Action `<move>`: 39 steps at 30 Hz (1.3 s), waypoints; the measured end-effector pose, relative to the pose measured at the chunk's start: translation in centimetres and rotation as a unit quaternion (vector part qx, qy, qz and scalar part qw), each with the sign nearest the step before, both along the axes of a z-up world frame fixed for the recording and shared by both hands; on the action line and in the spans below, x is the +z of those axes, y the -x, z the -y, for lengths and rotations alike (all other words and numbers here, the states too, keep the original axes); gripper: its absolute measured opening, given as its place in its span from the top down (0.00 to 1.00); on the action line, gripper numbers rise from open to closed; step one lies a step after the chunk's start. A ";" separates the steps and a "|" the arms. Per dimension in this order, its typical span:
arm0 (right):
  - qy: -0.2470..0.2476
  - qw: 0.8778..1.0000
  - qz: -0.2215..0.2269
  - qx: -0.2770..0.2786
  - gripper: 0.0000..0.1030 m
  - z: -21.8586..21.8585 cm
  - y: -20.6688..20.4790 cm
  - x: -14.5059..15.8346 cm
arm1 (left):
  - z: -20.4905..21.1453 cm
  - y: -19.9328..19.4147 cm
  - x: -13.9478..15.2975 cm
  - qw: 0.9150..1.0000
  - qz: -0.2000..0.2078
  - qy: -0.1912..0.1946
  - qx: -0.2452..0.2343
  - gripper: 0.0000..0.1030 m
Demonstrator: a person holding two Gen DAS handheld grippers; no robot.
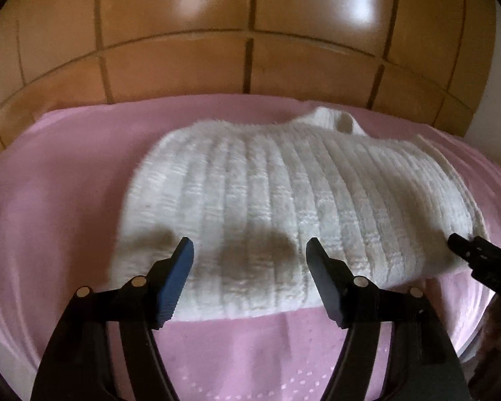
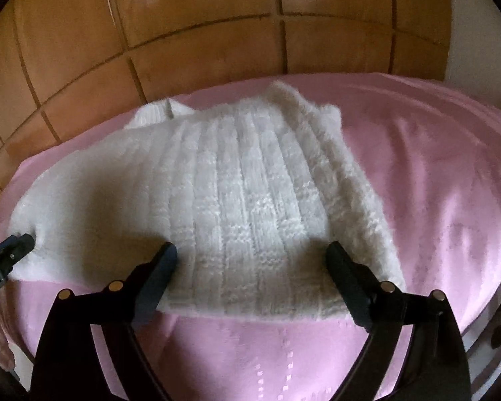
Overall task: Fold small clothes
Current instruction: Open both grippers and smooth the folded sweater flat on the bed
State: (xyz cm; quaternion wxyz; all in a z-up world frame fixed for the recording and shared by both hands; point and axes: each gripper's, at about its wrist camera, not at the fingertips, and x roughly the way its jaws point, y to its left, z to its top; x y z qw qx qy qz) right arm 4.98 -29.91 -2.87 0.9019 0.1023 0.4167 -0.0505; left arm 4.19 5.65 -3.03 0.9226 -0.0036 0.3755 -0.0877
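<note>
A white ribbed knit sweater (image 1: 284,200) lies folded flat on a pink cloth (image 1: 66,200). Its collar points to the far side. My left gripper (image 1: 250,250) is open and empty, with its fingertips just over the near hem. My right gripper (image 2: 252,254) is also open and empty, over the near hem of the sweater (image 2: 250,193) toward its right part. The right gripper's tip also shows at the right edge of the left wrist view (image 1: 464,250). The left gripper's tip shows at the left edge of the right wrist view (image 2: 16,244).
The pink cloth (image 2: 434,183) covers a raised surface with rounded edges. Brown floor tiles (image 1: 183,50) lie beyond its far edge. A white wall strip (image 2: 467,33) stands at the far right.
</note>
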 end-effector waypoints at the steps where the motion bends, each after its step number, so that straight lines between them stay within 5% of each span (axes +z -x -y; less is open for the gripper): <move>1: 0.001 1.000 0.006 0.001 0.12 -0.3 0.1 0.4 | -0.2 0.1 0.2 1.000 0.003 0.001 0.003 0.33; 9: -0.003 0.997 0.038 0.063 0.09 -6.0 -0.8 2.6 | -1.3 0.7 1.2 1.000 0.013 0.001 0.013 0.33; 24: 0.003 0.997 -0.003 0.076 0.05 -8.4 -2.4 -1.9 | -3.6 0.6 0.5 0.999 0.002 0.003 0.037 0.33; 33: -0.020 0.997 -0.012 0.074 0.02 -7.8 -2.7 -2.3 | -11.7 -2.5 -0.1 0.990 -0.040 0.085 0.102 0.40; 39: -0.026 0.997 -0.010 0.074 0.02 -7.7 -2.7 -2.3 | -13.7 -6.3 -0.2 0.981 -0.075 0.148 0.100 0.40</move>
